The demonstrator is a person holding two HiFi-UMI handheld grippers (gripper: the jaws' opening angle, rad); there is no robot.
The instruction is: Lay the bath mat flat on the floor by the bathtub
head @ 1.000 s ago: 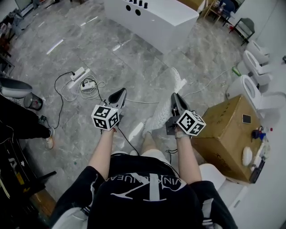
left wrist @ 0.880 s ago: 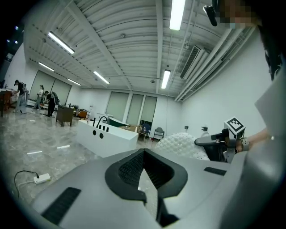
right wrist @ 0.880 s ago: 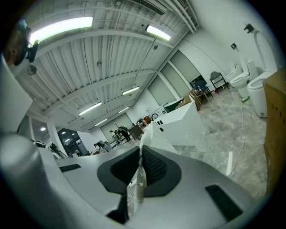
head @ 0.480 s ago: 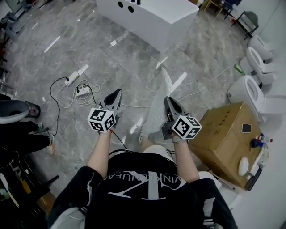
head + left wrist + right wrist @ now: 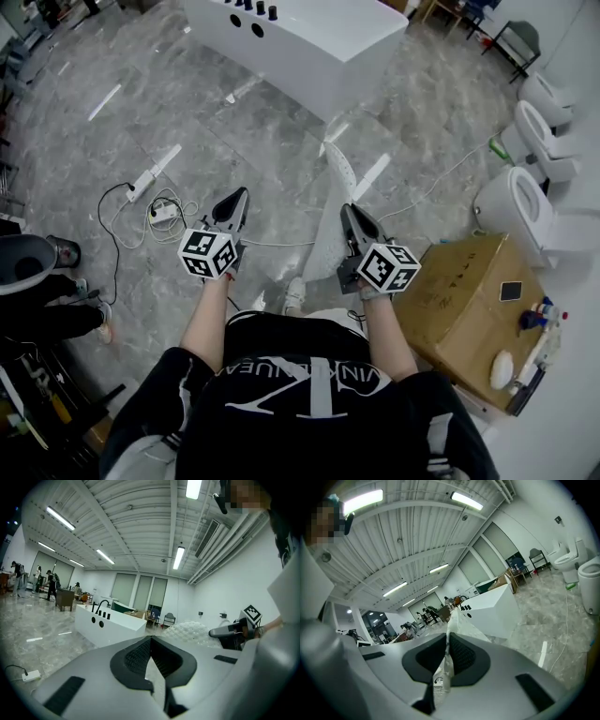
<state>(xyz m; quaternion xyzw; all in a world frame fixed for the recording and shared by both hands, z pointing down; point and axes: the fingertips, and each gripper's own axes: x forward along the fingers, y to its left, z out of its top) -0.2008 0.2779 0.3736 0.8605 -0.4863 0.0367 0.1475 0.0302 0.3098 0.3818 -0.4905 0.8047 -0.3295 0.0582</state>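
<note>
The white bath mat (image 5: 336, 173) hangs edge-on in front of me, and my right gripper (image 5: 346, 212) is shut on its near edge. In the right gripper view the mat's edge (image 5: 446, 660) runs up between the closed jaws of the right gripper (image 5: 447, 637). My left gripper (image 5: 239, 195) is shut, holds nothing, and stays apart to the mat's left. From the left gripper view, past the left gripper's (image 5: 151, 638) own tips, the bumpy mat (image 5: 190, 631) is to the right. The white bathtub (image 5: 300, 42) stands ahead on the grey tiled floor.
A cardboard box (image 5: 459, 295) sits close on my right, with toilets (image 5: 520, 202) beyond it. A power strip (image 5: 150, 171) and cables (image 5: 164, 214) lie on the floor to the left. A person's foot (image 5: 94, 314) is at the far left.
The mat now hangs narrower and more edge-on from my right gripper. The view has shifted toward the bathtub; both grippers keep the same spacing.
</note>
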